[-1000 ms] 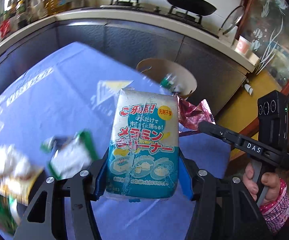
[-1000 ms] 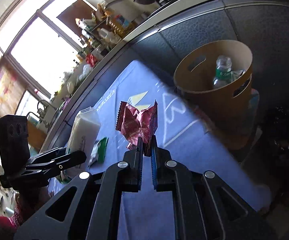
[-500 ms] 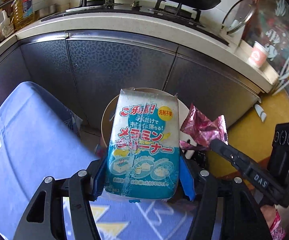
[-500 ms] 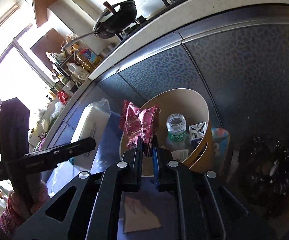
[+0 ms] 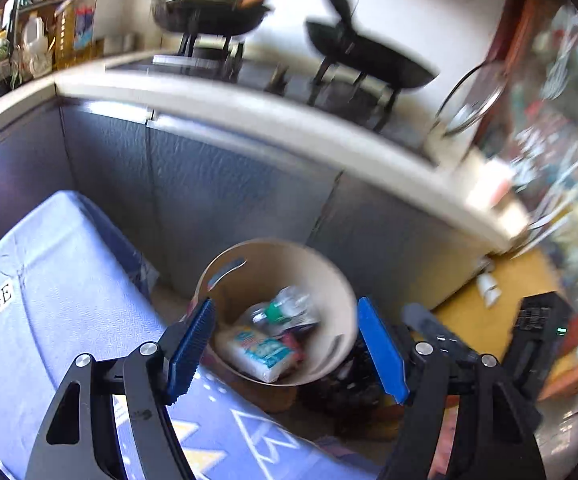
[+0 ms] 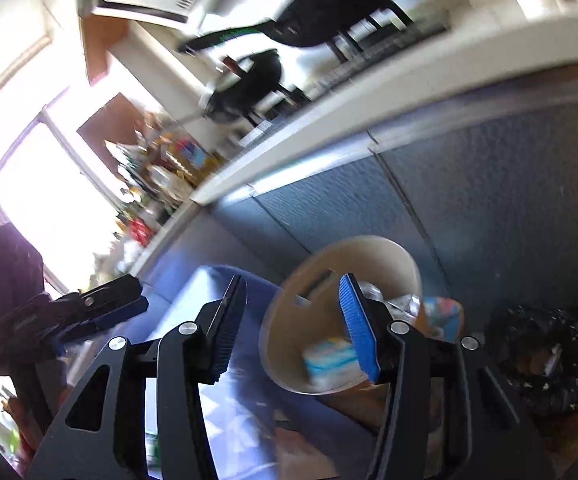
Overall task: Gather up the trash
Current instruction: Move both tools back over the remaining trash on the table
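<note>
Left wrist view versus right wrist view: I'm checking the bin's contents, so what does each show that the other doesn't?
Only the left wrist view shows the green-capped plastic bottle and red wrapper in the bin. Only the right wrist view shows the bright window. Both share the tan bin, the blue-and-white sponge pack inside it, the blue tablecloth, and both grippers empty, jaws opening.

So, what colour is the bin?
Beige, or light tan. The bin shows best in the left wrist view.
</note>
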`<state>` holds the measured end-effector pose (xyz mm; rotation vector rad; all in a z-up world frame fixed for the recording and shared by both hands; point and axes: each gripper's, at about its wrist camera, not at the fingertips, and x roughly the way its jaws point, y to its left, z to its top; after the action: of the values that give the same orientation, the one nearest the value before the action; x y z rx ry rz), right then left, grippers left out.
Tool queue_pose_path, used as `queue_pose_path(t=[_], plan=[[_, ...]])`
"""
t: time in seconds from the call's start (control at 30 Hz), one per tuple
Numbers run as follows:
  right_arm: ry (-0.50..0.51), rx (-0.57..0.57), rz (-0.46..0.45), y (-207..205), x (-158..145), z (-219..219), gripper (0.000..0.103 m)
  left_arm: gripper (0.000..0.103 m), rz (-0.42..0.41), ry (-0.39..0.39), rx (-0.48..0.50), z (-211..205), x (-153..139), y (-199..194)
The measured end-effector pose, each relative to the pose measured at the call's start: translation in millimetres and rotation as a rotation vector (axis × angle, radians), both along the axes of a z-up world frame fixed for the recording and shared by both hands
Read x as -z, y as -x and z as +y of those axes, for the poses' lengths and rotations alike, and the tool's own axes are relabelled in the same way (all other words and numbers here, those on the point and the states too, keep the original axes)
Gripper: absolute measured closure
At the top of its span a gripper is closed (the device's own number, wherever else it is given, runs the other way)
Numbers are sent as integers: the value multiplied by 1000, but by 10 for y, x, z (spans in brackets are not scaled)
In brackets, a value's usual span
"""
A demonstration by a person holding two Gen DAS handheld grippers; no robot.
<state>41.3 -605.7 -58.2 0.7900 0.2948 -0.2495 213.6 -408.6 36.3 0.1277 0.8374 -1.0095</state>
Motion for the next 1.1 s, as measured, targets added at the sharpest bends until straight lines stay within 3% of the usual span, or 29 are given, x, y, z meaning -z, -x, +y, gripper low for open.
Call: queue_pose_path(t=[0.17, 0.37, 0.57, 0.77, 0.83, 0.93, 1.1], plan=[[20, -75, -80, 90, -270, 331, 54, 25, -59, 104, 26, 489, -317, 462], [-10, -225, -5, -112, -130, 850, 54, 26, -105, 68, -23, 1213, -111, 723], [-48, -446, 83, -496, 88, 1724, 54, 26, -100, -18, -213, 2503, 160, 654], [-10, -661, 165, -857, 165, 2710, 55, 33, -34, -31, -540, 3975, 355, 399], [18, -714, 189, -938, 167, 2995, 55, 33, 15, -10, -584, 4264, 463, 346], [4, -782, 229, -1072, 212, 3341, 55, 33, 64, 17, -601, 4467, 642, 282], [-60, -857, 307, -1231, 375, 3741, 55, 46, 92, 0, -560, 4367, 915, 181]])
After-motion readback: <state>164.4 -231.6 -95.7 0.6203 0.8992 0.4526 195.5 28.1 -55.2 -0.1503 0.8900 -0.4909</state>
